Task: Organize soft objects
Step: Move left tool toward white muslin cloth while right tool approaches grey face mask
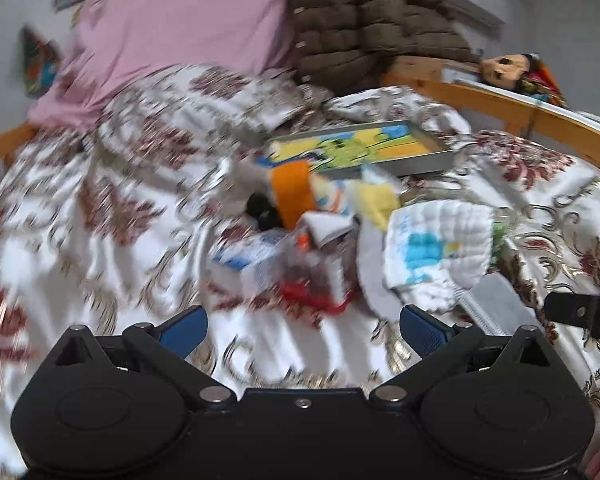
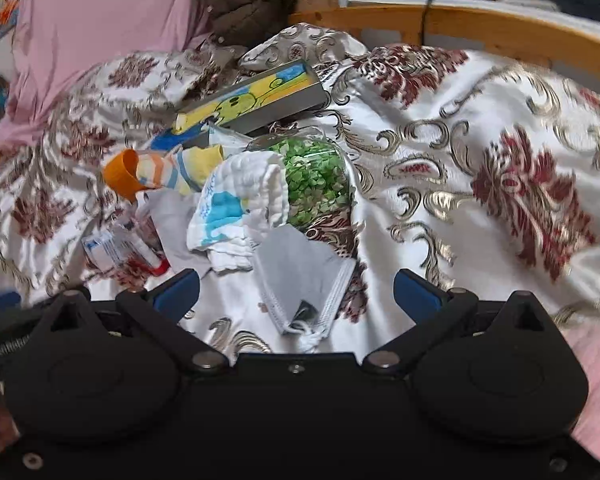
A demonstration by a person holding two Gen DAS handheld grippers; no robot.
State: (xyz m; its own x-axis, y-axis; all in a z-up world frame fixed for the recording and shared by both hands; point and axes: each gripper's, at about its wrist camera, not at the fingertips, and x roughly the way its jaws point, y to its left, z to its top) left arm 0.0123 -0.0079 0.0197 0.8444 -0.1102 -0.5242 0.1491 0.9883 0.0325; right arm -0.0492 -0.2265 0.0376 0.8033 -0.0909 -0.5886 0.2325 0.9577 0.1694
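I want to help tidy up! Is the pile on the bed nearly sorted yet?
Not yet. Nothing looks sorted: the white cloth, grey mask, striped sock and tray lie jumbled on the bedspread. The left gripper and right gripper are open, holding nothing. Everything is left to do.

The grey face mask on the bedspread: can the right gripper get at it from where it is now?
Probably yes. The grey face mask lies uncovered on top of the bedspread, directly ahead of the open right gripper, with nothing between them. Only its far edge touches the white cloth.

Face mask before folded cloth, tray behind.
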